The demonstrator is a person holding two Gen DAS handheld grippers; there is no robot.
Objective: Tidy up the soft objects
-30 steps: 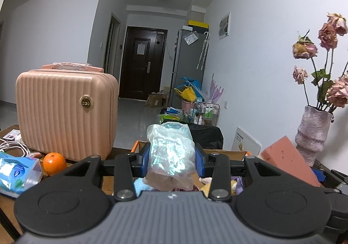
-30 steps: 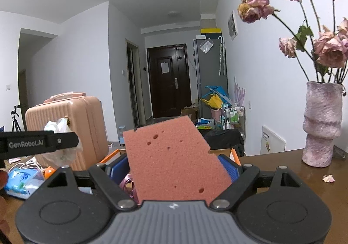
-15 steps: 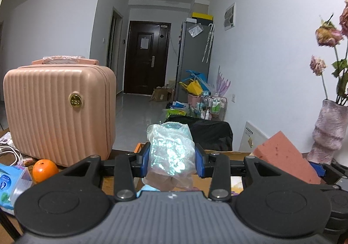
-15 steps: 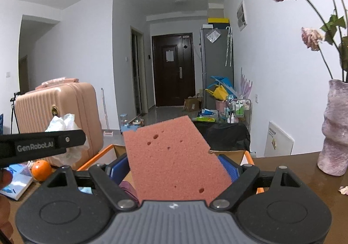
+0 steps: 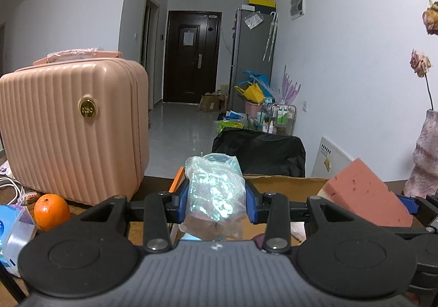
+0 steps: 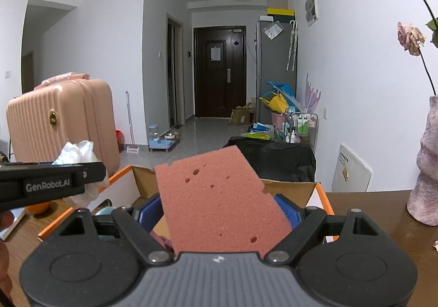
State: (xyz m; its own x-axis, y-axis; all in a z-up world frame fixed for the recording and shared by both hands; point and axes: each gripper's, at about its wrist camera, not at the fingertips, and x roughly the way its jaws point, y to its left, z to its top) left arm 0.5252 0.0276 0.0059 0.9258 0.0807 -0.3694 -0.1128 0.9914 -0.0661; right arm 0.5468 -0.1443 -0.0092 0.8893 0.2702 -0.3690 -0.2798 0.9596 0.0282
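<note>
My left gripper [image 5: 216, 198] is shut on a crumpled clear plastic bag [image 5: 215, 189], squeezed between its blue pads. A pink sponge block [image 6: 219, 203] stands tilted in my right gripper [image 6: 219, 215], whose blue pads press its two sides. Both are held over an open cardboard box with orange edges [image 6: 323, 197] on the wooden table. The sponge [image 5: 364, 197] shows at the right in the left wrist view. In the right wrist view the left gripper [image 6: 52, 183] and its bag [image 6: 76, 153] appear at the left. Most of the box's inside is hidden.
A pink ribbed suitcase [image 5: 71, 126] stands on the table at the left, with an orange [image 5: 52, 211] and a tissue pack [image 5: 13, 227] in front of it. A vase of dried roses [image 6: 427, 170] stands at the right. A black bag [image 5: 260, 153] lies behind the box.
Both grippers have moved forward, toward the box, each keeping its hold. The suitcase has grown larger in view and the vase has slid toward the right edge.
</note>
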